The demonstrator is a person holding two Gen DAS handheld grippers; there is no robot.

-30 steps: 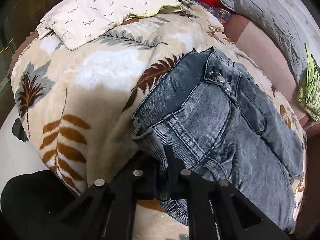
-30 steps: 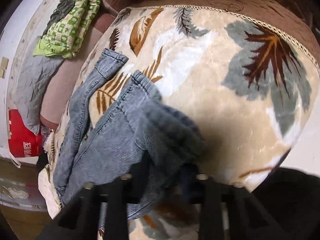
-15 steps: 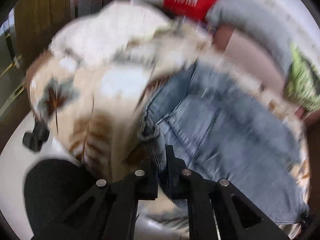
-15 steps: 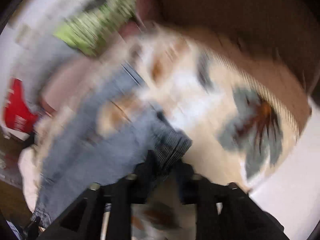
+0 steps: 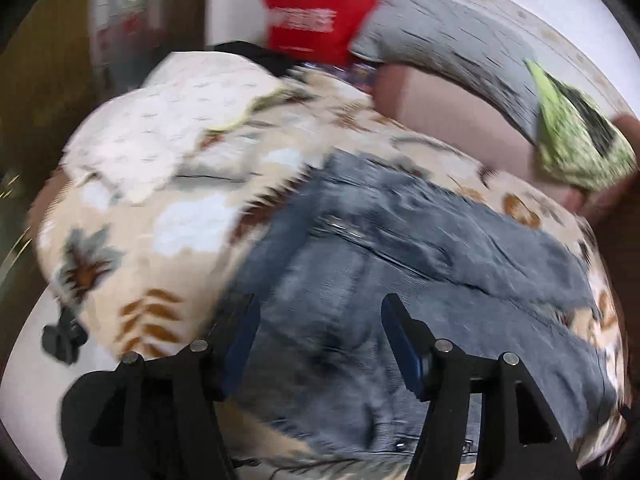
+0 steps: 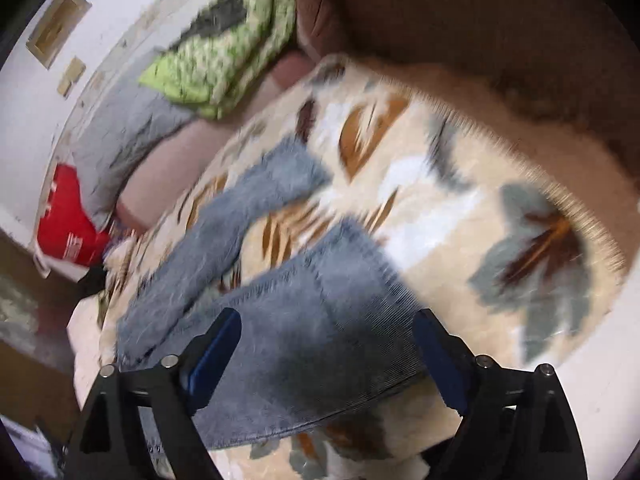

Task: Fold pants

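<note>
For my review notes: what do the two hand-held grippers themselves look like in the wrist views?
Both look alike. The left hand-held gripper and the right hand-held gripper each have two black, angular fingers with triangular cut-outs, silver round bolt heads on top, and blue pads on the inner faces. No cables, markings or sleeves are visible.

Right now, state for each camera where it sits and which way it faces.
Left wrist: on the left gripper, looking down along its open fingers at the jeans, waistband end, on the leaf-print blanket.
Right wrist: on the right gripper, looking down over the jeans' leg ends; fingers open.
Shared: jeans, blanket, red bag, green cloth.
</note>
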